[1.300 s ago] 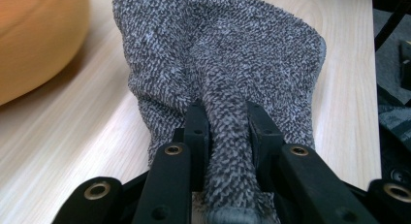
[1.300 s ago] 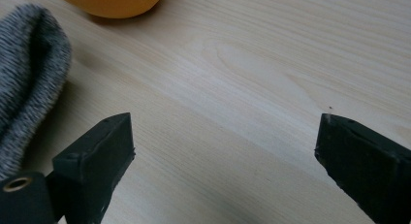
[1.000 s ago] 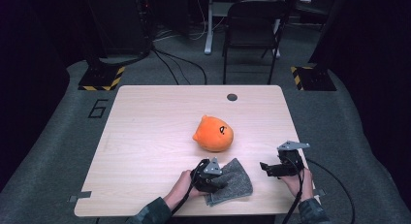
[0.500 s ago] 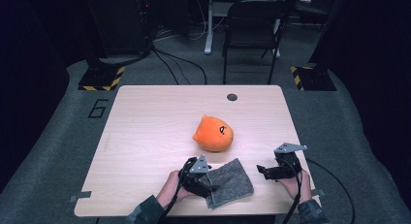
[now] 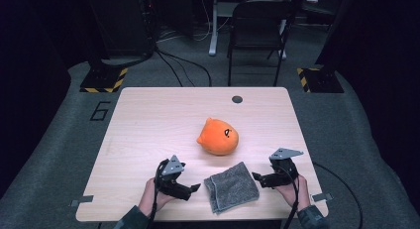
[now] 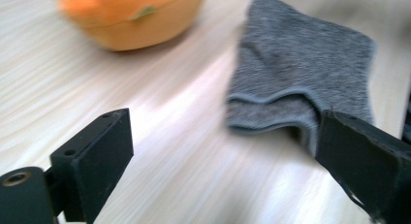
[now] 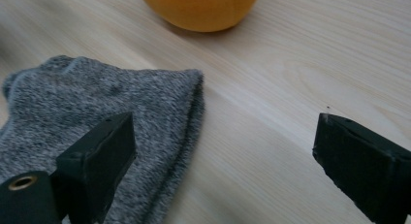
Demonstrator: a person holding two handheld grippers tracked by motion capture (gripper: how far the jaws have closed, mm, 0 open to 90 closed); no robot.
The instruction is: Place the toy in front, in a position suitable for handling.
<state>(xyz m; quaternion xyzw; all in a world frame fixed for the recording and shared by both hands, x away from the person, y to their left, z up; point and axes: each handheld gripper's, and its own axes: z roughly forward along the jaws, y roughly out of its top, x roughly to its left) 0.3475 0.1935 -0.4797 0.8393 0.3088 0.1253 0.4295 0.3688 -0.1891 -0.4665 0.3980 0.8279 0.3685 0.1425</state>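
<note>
A folded grey knit cloth [image 5: 231, 187] lies flat near the table's front edge, with an orange plush toy [image 5: 218, 136] just beyond it. My left gripper [image 5: 190, 189] sits to the left of the cloth, apart from it. Its jaws have just been opening and hold nothing. In the left gripper view the gripper [image 6: 225, 136] is spread wide, with the cloth [image 6: 300, 73] ahead on the right and the plush [image 6: 135, 15] at the top. My right gripper [image 5: 257, 178] stands open at the cloth's right edge. In the right gripper view the gripper [image 7: 223, 141] has one jaw over the cloth [image 7: 97, 98], and the plush [image 7: 203, 8] lies beyond.
The light wooden table [image 5: 148, 125] has a small dark round disc [image 5: 237, 99] near its far edge. A folding chair [image 5: 257, 21] and cables stand on the floor behind. Yellow-black taped blocks [image 5: 104, 79] flank the far corners.
My left gripper has opened, let go of the cloth and drawn back to the left. The cloth now lies flat. The right gripper has shifted a little toward the front edge.
</note>
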